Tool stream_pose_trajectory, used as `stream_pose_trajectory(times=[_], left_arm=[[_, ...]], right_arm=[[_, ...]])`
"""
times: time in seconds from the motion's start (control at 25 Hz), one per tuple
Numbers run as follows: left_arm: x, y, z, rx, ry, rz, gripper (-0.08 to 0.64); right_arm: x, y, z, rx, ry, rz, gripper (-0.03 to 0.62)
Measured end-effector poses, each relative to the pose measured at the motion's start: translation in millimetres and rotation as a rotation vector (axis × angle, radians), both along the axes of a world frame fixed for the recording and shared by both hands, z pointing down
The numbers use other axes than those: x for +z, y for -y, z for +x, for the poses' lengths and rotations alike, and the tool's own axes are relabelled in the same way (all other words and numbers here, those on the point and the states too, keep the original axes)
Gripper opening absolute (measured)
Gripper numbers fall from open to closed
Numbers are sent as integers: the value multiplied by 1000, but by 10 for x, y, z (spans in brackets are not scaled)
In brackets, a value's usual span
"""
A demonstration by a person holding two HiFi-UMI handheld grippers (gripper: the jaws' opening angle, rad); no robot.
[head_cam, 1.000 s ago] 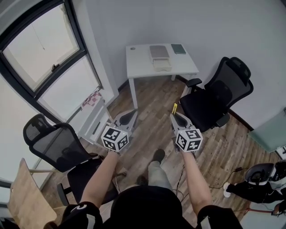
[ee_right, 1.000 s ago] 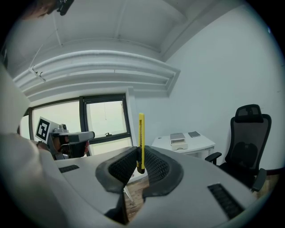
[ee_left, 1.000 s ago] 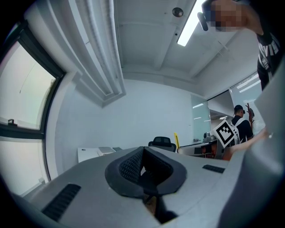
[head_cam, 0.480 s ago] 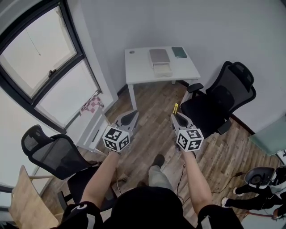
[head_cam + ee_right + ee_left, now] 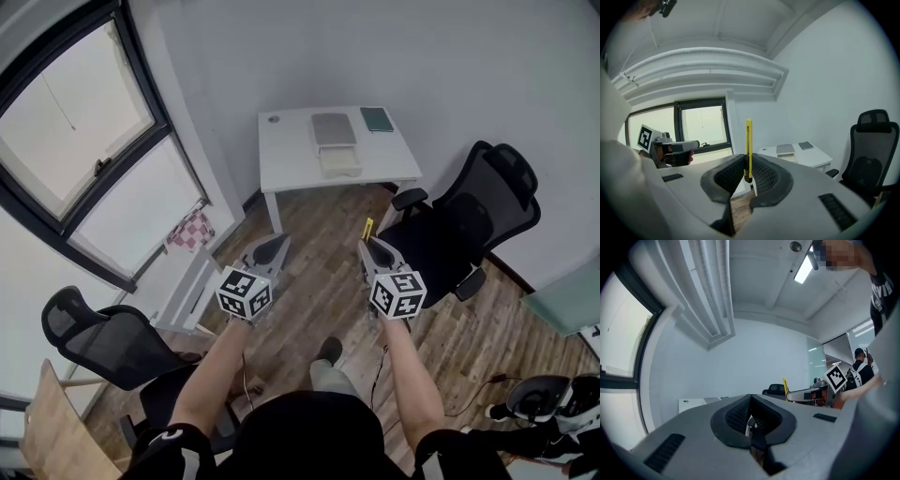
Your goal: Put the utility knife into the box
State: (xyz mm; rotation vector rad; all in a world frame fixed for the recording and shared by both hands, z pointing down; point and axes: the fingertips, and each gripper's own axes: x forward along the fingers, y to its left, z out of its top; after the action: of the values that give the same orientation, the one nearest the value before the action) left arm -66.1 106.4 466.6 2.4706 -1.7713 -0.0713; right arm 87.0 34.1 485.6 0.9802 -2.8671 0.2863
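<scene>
A yellow utility knife (image 5: 748, 149) stands upright between the pads of my right gripper (image 5: 746, 164), which is shut on it. In the head view the knife (image 5: 367, 228) sticks out past the right gripper (image 5: 369, 246), held over the wooden floor. My left gripper (image 5: 276, 244) hangs level beside it, and its jaws (image 5: 750, 401) meet with nothing between them. The pale box (image 5: 339, 161) lies on a white table (image 5: 291, 155) against the far wall, well ahead of both grippers. From the right gripper view the box (image 5: 786, 150) shows small on the table (image 5: 811, 158).
A grey flat pad (image 5: 334, 128) and a dark green notebook (image 5: 378, 118) also lie on the table. One black office chair (image 5: 464, 230) stands right of the table, another (image 5: 89, 337) at lower left. A large window (image 5: 84, 141) fills the left wall. A person (image 5: 860, 369) stands far right.
The table and box have slid lower and nearer in the head view, and the chairs have shifted with them. Both grippers keep their pose, the knife still in the right one.
</scene>
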Motion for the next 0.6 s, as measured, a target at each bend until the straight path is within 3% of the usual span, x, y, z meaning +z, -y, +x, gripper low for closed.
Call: stream_pose_trajectory(times=[0.6], left_arm=[[-109, 933, 42, -24, 21, -7, 26]], right_arm=[[-102, 997, 65, -16, 22, 3, 64]])
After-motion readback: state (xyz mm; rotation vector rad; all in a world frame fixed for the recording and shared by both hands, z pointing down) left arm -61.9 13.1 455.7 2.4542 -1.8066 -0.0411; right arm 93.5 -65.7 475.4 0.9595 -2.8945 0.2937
